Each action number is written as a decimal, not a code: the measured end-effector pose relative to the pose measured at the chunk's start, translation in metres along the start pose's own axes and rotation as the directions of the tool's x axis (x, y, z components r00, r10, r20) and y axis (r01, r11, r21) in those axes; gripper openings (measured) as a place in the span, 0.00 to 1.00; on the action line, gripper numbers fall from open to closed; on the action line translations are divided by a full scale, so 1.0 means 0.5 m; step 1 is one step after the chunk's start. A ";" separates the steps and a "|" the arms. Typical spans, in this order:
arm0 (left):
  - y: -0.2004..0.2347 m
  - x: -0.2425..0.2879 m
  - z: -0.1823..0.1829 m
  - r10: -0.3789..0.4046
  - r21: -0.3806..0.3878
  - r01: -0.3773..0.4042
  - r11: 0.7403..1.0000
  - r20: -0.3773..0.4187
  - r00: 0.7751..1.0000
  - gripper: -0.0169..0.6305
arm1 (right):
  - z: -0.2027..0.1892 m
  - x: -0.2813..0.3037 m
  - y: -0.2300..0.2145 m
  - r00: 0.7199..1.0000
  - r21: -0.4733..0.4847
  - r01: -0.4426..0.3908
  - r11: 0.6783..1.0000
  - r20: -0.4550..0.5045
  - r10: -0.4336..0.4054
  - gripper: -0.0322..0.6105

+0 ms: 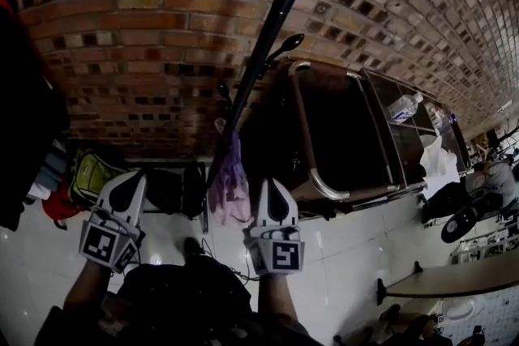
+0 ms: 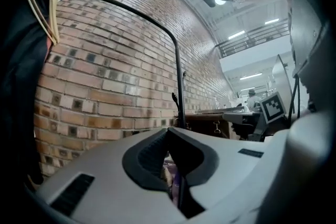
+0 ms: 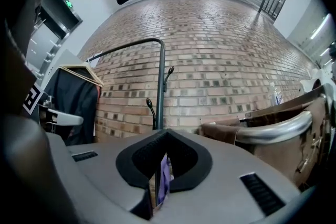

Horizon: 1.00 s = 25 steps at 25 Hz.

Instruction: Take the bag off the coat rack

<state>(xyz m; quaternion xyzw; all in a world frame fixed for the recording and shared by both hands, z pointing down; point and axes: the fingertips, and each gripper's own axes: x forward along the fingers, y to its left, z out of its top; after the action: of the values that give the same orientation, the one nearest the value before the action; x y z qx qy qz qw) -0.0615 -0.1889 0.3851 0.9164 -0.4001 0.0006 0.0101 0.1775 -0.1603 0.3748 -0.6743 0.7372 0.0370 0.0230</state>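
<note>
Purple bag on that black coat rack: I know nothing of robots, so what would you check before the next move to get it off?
1. Thin purple plastic bag hangs on the black metal coat rack, not yet taken: ok.
2. Bag lies between the two grippers in the head view, touched by neither: ok.
3. Left gripper open to grab: not ok; jaws together, nothing gripped.
4. Right gripper open to grab: not ok; jaws together, nothing gripped.
5. Which hook carries the bag's handles: cannot tell.
</note>
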 end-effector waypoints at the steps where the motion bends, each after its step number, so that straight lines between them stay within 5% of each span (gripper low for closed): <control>1: -0.004 0.020 -0.005 -0.003 0.005 0.003 1.000 -0.001 1.000 0.06 | -0.010 0.013 -0.009 1.000 0.003 -0.005 1.000 -0.009 0.005 0.10; 10: -0.034 0.157 -0.066 -0.006 0.001 0.006 1.000 -0.004 1.000 0.06 | -0.109 0.119 -0.021 0.987 0.020 -0.134 0.991 -0.088 0.135 0.18; 25: -0.067 0.277 -0.122 -0.007 -0.025 0.006 1.000 -0.063 0.998 0.06 | -0.310 0.200 -0.018 0.926 0.067 -0.239 0.969 -0.286 0.248 0.32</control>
<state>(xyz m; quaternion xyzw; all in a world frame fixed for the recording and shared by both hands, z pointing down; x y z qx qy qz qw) 0.0578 -0.2667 0.4465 0.9171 -0.3965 0.0243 0.0341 0.1801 -0.2734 0.5205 -0.5752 0.8109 -0.0717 -0.0803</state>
